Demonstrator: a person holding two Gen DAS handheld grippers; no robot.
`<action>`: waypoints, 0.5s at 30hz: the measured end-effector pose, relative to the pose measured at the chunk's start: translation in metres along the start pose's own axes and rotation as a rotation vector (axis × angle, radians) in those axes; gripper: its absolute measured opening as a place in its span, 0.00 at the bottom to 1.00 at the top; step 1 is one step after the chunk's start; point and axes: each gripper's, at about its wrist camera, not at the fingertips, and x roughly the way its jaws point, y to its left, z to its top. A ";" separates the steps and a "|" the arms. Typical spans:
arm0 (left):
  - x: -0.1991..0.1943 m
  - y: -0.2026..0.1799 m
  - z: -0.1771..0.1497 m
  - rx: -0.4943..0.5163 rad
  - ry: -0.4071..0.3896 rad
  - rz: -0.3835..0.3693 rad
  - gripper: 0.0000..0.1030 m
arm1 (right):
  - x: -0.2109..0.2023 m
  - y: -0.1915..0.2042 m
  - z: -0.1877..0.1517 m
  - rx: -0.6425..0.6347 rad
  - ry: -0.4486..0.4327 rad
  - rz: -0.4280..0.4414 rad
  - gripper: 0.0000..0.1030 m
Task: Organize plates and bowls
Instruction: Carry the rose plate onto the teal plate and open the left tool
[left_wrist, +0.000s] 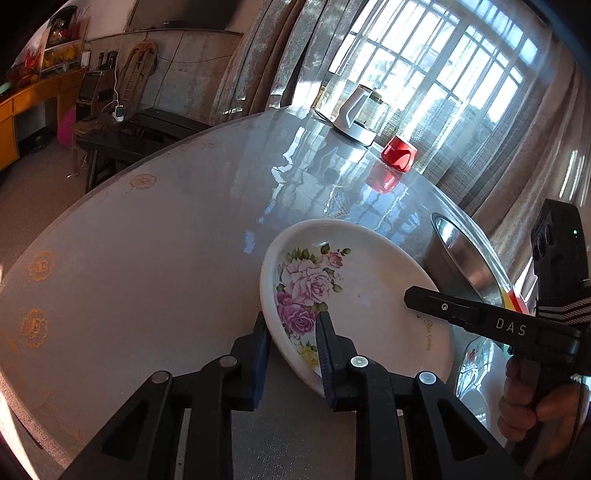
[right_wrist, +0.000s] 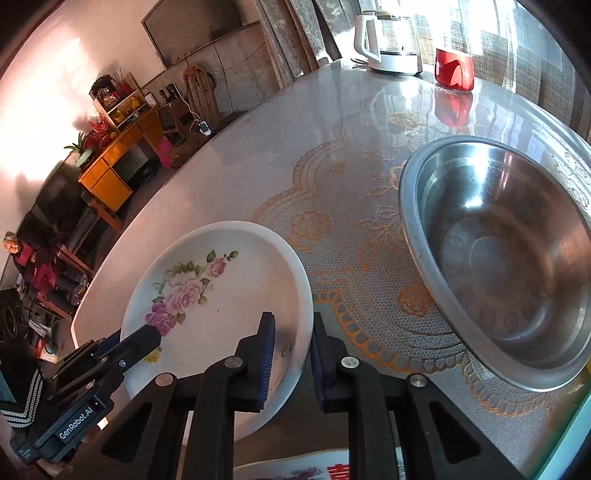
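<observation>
Table (right_wrist: 229, 155), round and glossy with a lace-patterned cover, carries everything here: a white kettle (right_wrist: 388, 40) and a red cup (right_wrist: 454, 68) at the far edge, a steel bowl (right_wrist: 498, 258) on the right side, and the floral plate (right_wrist: 221, 295) nearer the person. The plate is tilted, its near side lifted off the table, and a second floral dish (left_wrist: 476, 373) lies just below it. Both grippers are clamped on the plate's rim from opposite sides: the left gripper (left_wrist: 291, 354) bites the edge by the roses, the right gripper (right_wrist: 293, 358) the bare edge facing the bowl. The bowl sits just beside the plate on the right gripper's side, so that hand is nearer and would likely lead any carry toward it
</observation>
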 end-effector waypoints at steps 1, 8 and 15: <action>-0.003 -0.002 0.001 0.006 -0.011 -0.001 0.22 | -0.003 0.000 0.000 0.009 -0.011 0.011 0.18; -0.026 -0.028 0.008 0.073 -0.065 -0.038 0.22 | -0.046 -0.009 -0.008 0.043 -0.113 0.053 0.18; -0.040 -0.080 -0.001 0.196 -0.060 -0.122 0.23 | -0.097 -0.041 -0.045 0.124 -0.203 0.045 0.18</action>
